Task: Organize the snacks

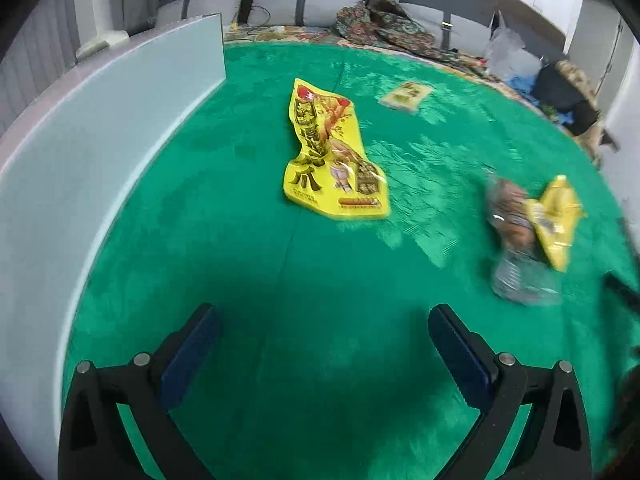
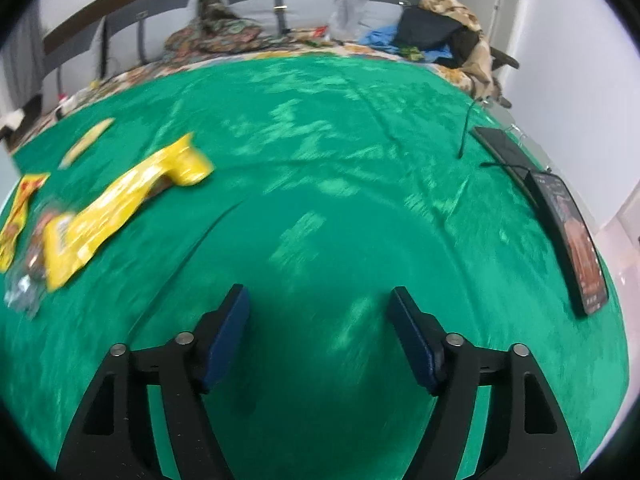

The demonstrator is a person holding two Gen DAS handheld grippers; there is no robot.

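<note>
A large yellow snack bag (image 1: 334,152) lies flat on the green cloth ahead of my left gripper (image 1: 324,316), which is open and empty. A smaller yellow pack (image 1: 554,220) rests on a clear-wrapped brown snack (image 1: 512,216) to the right. A small tan packet (image 1: 406,97) lies farther back. In the right wrist view the yellow pack (image 2: 116,204) and the clear-wrapped snack (image 2: 30,276) lie at left, the large bag's edge (image 2: 16,216) at far left, and the tan packet (image 2: 86,142) behind. My right gripper (image 2: 320,296) is open and empty over bare cloth.
A white box wall (image 1: 100,128) stands along the left of the cloth. A dark phone (image 2: 572,236) and a black cable (image 2: 466,128) lie at the right edge. Beyond the cloth sit patterned bedding (image 1: 384,24), a plastic bag (image 2: 348,8) and clothes (image 2: 440,28).
</note>
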